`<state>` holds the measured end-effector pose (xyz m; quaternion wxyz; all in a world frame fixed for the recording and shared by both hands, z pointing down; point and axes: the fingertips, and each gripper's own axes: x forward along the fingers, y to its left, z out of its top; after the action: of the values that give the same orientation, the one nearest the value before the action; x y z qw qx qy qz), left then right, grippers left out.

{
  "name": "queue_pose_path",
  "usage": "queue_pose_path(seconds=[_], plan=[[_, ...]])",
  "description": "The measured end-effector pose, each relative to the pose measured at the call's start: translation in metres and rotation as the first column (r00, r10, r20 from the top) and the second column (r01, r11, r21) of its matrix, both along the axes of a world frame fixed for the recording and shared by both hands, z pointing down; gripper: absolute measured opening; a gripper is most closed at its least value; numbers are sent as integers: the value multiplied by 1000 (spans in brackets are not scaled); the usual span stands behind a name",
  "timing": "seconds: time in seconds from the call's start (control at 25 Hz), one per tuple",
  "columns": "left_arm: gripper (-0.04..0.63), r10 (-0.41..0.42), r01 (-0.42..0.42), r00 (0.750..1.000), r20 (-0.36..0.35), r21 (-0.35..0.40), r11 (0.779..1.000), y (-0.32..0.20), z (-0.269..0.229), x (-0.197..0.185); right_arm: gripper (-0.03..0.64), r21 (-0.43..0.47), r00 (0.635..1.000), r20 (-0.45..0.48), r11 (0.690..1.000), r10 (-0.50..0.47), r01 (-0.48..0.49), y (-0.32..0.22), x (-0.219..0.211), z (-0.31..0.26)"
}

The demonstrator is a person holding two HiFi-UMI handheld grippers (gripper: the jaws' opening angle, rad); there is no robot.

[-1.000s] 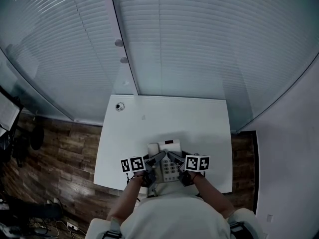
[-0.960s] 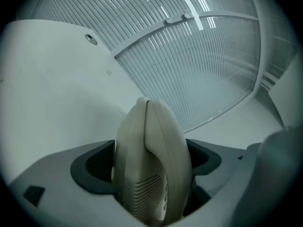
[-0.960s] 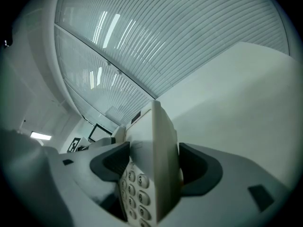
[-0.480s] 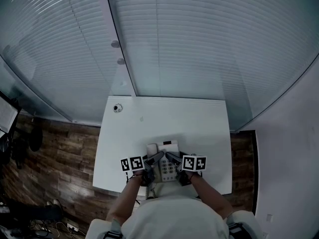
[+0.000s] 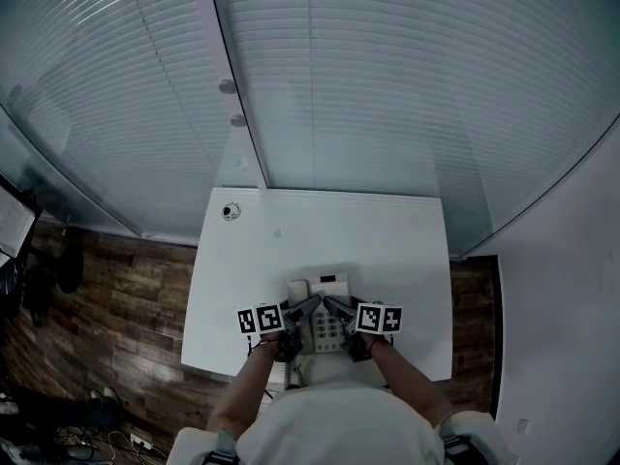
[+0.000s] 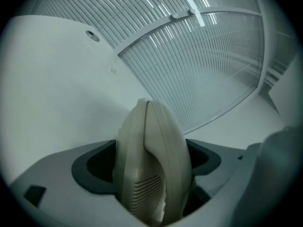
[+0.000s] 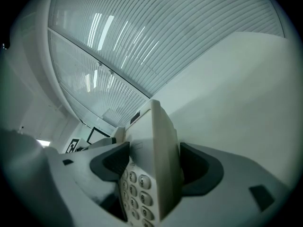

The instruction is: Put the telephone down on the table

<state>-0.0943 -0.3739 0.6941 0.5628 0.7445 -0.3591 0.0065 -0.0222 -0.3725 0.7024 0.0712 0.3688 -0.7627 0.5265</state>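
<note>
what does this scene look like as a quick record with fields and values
telephone: beige, gripped from both sides, by the table's near edge
left gripper: shut on the telephone's handset side
right gripper: shut on the telephone's keypad side
table: white, with a grommet near its far left corner
telephone resting on table: cannot tell
backdrop: blinds
</note>
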Motion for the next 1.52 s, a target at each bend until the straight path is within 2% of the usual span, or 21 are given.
queue_pose_path(seconds=[0.52,0.92,1.12,1.36,1.52], plan=[[440,-24,24,1000,12,2,1000,1,0,-1,327,-20,1000,6,1000,8,-8,2,1,3],[440,-68,68,996,53,5,998,4,-2,-6,327,-25,998,-36,998,54,-55,6,7,6],[440,-91,91,995,45,7,996,13,-5,-15,325,35,994,-85,997,65,-62,7,13,-1],[440,-115,115,993,32,22,993,26,-9,-20,325,77,993,-50,991,110,-106,11,20,-15],[440,-125,123,992,19,57,991,38,-21,-21,325,117,991,-51,986,126,-119,22,23,-28]])
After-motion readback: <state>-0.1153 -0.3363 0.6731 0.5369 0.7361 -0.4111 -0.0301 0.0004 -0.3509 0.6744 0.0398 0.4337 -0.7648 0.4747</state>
